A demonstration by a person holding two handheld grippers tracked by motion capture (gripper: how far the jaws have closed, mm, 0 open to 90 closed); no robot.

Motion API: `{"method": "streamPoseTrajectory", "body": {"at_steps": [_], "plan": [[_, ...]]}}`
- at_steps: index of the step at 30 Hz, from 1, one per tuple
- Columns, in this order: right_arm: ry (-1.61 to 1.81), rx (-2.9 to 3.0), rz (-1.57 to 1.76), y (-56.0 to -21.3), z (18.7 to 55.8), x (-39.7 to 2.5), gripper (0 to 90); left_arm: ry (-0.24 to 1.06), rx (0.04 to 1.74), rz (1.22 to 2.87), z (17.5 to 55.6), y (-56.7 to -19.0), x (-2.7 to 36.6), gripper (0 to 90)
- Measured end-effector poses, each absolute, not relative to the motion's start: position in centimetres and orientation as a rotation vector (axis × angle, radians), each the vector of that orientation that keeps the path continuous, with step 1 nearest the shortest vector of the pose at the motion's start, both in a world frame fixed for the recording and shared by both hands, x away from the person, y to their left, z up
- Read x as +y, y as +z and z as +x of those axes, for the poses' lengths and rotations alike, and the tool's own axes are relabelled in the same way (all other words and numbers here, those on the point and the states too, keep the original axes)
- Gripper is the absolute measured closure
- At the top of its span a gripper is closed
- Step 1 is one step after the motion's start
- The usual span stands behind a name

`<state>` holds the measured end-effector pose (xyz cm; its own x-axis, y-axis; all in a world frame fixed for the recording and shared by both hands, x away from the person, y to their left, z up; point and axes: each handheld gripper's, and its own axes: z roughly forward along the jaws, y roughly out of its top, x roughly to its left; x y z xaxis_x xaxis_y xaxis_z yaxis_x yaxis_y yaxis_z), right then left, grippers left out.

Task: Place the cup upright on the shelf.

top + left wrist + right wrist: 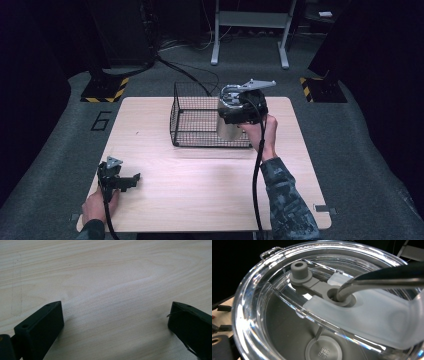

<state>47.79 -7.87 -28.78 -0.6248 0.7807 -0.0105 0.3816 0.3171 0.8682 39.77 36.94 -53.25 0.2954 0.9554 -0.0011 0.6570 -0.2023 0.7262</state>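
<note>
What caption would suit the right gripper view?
Close-up of a tumbler's clear plastic lid, a bent metal straw passing through its grey silicone stopper.

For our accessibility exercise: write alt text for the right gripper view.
Close-up of a clear plastic tumbler lid with a metal straw passing through a grey rubber stopper tab; the grey cup interior shows beneath.

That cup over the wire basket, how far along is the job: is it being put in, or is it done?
Not done, it seems. The right gripper holds a metal tumbler at the wire basket's right end, seemingly not resting yet; going in or out I can't tell. Its clear lid and metal straw are on. The left gripper rests open on the table, holding nothing.
</note>
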Motion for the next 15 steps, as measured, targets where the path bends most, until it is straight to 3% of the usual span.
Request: {"method": "streamPoseTrajectory", "body": {"at_steps": [15], "plan": [[1.217,2.153,1.053,-27.8,50.0,-7.2,3.5,0.616,1.434,1.945,39.8,-53.3,36.9,0.2]]}}
